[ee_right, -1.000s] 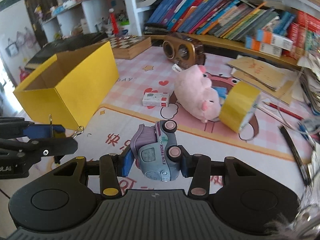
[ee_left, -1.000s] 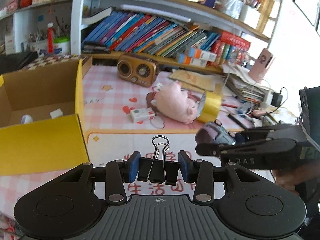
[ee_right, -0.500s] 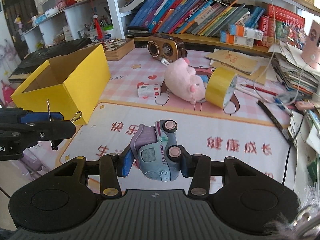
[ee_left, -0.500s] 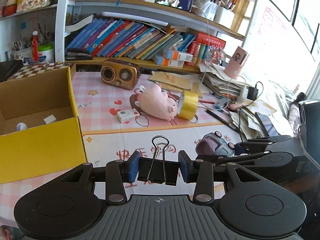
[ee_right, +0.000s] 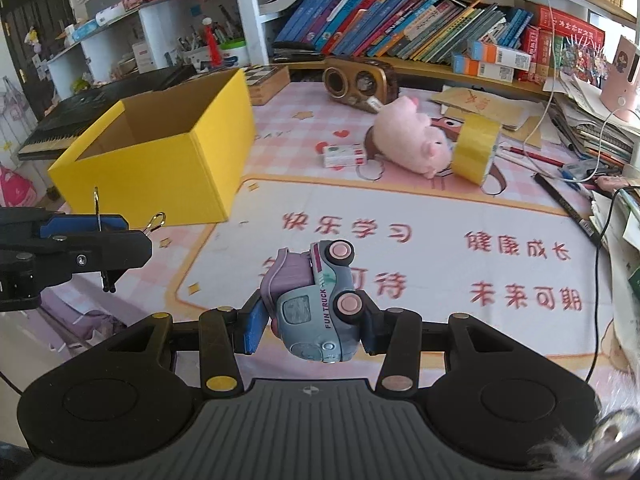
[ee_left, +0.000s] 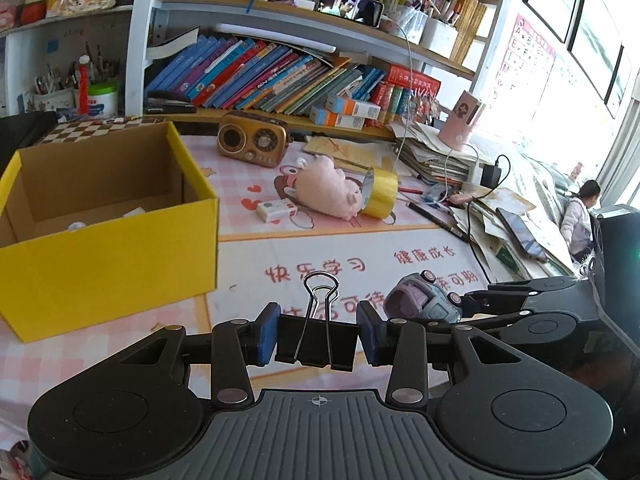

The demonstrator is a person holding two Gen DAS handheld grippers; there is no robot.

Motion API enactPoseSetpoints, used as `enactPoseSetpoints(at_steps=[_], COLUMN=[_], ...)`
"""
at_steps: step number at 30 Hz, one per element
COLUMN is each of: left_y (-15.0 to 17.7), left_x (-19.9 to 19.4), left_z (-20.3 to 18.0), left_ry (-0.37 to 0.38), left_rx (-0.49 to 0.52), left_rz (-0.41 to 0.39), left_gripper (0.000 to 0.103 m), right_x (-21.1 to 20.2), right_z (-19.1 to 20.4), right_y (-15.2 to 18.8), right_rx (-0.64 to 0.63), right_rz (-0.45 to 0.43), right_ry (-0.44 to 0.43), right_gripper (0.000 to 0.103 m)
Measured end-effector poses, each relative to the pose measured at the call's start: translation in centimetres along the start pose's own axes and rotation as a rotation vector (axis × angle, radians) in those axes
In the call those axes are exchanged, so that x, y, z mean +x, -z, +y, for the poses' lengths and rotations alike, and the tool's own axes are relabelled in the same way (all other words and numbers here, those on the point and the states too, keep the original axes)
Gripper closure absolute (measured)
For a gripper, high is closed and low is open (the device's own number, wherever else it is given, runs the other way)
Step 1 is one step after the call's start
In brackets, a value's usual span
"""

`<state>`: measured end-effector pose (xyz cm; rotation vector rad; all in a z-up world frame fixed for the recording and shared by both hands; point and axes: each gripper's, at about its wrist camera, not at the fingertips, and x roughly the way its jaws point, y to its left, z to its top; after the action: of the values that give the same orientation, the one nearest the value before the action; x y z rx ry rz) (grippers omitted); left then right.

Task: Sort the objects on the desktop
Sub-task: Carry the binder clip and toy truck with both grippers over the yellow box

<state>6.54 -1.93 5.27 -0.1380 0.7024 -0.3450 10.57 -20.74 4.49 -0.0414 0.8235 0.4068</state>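
My left gripper [ee_left: 317, 332] is shut on a black binder clip [ee_left: 316, 340], held above the desk mat, right of the open yellow box [ee_left: 108, 252]. My right gripper [ee_right: 312, 320] is shut on a blue and purple toy truck [ee_right: 316, 304], held above the mat. The truck also shows in the left wrist view [ee_left: 424, 300], and the left gripper with the clip shows at the left of the right wrist view [ee_right: 100, 240]. The yellow box [ee_right: 160, 160] holds a few small white items. A pink plush pig [ee_right: 412, 140], a yellow tape roll [ee_right: 476, 152] and a small white box [ee_right: 344, 155] lie beyond.
A brown retro radio [ee_left: 252, 144] stands at the back below a shelf of books [ee_left: 260, 76]. Piles of papers, cables, pens and a phone [ee_left: 520, 232] crowd the right side. A chessboard box [ee_right: 268, 80] and a keyboard [ee_right: 88, 112] lie behind the yellow box.
Both grippers have drawn back and up from the desk with their objects still held. More of the mat and the yellow box's inside now shows.
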Motion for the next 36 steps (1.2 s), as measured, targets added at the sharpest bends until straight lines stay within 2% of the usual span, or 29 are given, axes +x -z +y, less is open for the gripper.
enactPoseSetpoints(at_steps=[19,36], left_y=[2.6,5.1], left_x=[-3.9,-8.2], left_z=[3.9,7.4], left_ry=[0.002,-0.12], left_rx=[-0.021,-0.144], left_rz=[-0.006,-0.078], left_gripper=[0.063,0.063], right_x=[-0.2,0.9], right_z=[6.4,11.5], right_y=[1.8,1.1], right_rx=[-0.035,-0.178], right_rz=[0.021,0.034], right_ry=[-0.011,-0.105], right_gripper=[0.06,0.06])
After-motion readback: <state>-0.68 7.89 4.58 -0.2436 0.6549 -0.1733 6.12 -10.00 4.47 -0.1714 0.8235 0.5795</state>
